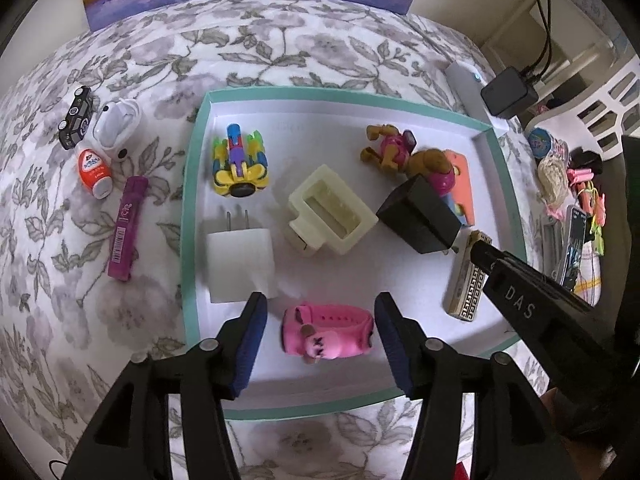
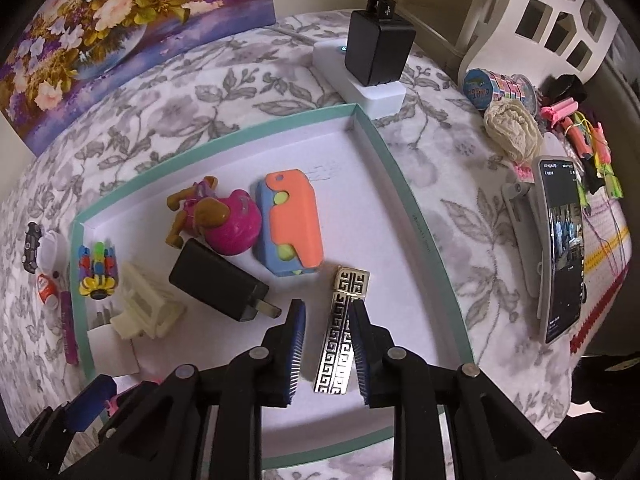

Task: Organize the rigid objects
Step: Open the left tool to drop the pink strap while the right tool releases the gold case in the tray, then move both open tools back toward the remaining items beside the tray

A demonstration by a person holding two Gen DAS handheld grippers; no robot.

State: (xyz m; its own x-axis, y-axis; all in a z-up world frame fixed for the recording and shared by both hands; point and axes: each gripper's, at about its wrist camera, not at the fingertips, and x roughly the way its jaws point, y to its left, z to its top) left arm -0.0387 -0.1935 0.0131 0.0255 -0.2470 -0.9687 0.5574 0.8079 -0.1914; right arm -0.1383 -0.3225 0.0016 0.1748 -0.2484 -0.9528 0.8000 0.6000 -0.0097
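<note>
A white tray with a teal rim [image 1: 192, 184] [image 2: 400, 184] lies on the floral cloth. In it lie a pink watch [image 1: 328, 334], a white charger [image 1: 240, 266], a cream clip [image 1: 332, 210], a black charger [image 1: 420, 218] [image 2: 216, 280], a colourful toy car [image 1: 240, 164], a dog figure [image 1: 400, 152] [image 2: 208, 216], an orange-blue toy [image 2: 292, 220] and a gold patterned lighter [image 1: 468, 280] [image 2: 342, 328]. My left gripper [image 1: 320, 344] is open around the pink watch. My right gripper [image 2: 326, 354] is open, its fingers astride the lighter, which rests on the tray.
Left of the tray lie a purple tube [image 1: 126, 228], an orange-white bottle [image 1: 94, 172], a white earbud case [image 1: 118, 126] and a black toy car [image 1: 76, 116]. A power strip with a black adapter [image 2: 376, 48], a phone [image 2: 560, 248], hair items and a painting [image 2: 132, 32] are nearby.
</note>
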